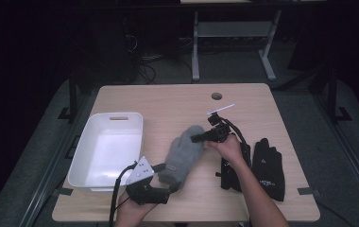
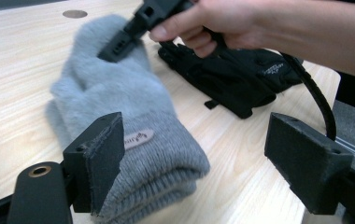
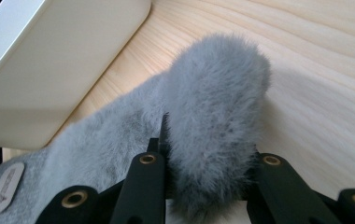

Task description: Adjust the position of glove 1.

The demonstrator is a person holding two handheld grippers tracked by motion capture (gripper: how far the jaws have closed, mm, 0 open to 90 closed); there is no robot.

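From the high view, a fluffy grey mitten [image 1: 183, 153] lies on the pale wooden bench [image 1: 168, 101] between a white plastic tub [image 1: 107, 149] and flat black gloves [image 1: 268, 168], with the right gripper [image 1: 200, 137] at its tip. The left gripper view shows the left gripper [image 2: 210, 161] with jaws wide beside the mitten's ribbed cuff and small oval label. The right gripper view shows its jaws pinching a soft, rounded, furry part of the mitten.

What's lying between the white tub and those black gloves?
The grey mitten lies between the white tub and the black gloves in the high view, on the wooden table.
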